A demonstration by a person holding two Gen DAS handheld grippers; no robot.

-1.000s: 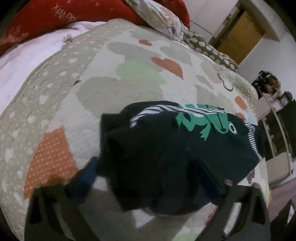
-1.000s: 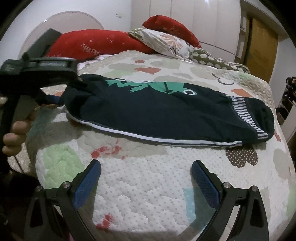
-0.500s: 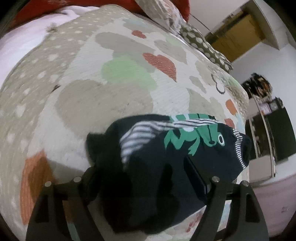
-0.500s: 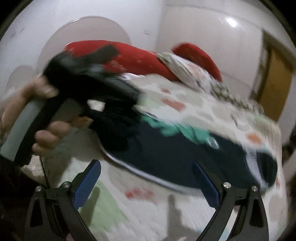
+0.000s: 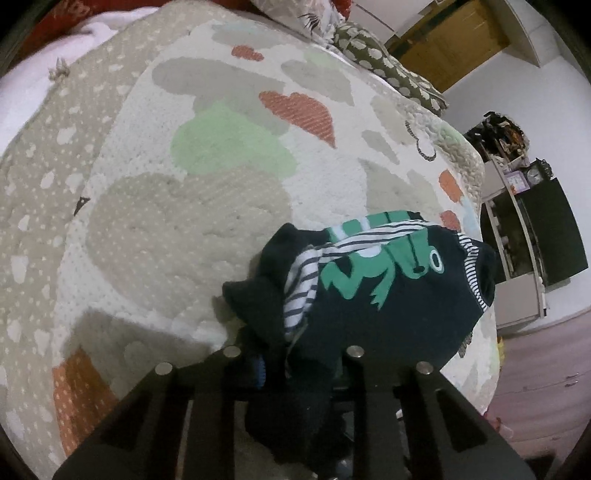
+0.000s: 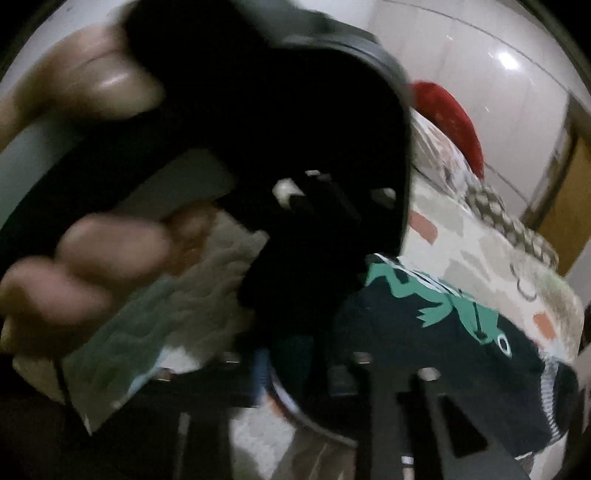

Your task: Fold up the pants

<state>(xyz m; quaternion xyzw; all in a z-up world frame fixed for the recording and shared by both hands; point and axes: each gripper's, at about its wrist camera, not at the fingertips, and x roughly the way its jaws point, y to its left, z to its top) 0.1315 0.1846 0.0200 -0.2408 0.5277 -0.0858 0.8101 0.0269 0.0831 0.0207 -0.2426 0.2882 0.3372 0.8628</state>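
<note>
Dark navy pants [image 5: 399,306] with a green frog print and striped cuffs lie on the bed quilt [image 5: 192,206]. My left gripper [image 5: 295,365] is shut on one end of the pants, the cloth bunched between its jaws and lifted over the rest. In the right wrist view the pants [image 6: 443,350] lie at the right and my right gripper [image 6: 299,369] is shut on their edge. The view is blurred. The left gripper's body [image 6: 314,147] and the hand holding it fill the upper left, very close.
Red and patterned pillows [image 5: 325,11] lie at the head of the bed. The bed's far edge [image 5: 484,236] drops to the floor, with shelves and a dark cabinet [image 5: 543,236] beyond. A wooden door [image 5: 447,40] is at the back.
My left gripper closed on the pants end and carried it toward the cuffs. My right gripper closed in on the pants beside the left one and shut on the edge.
</note>
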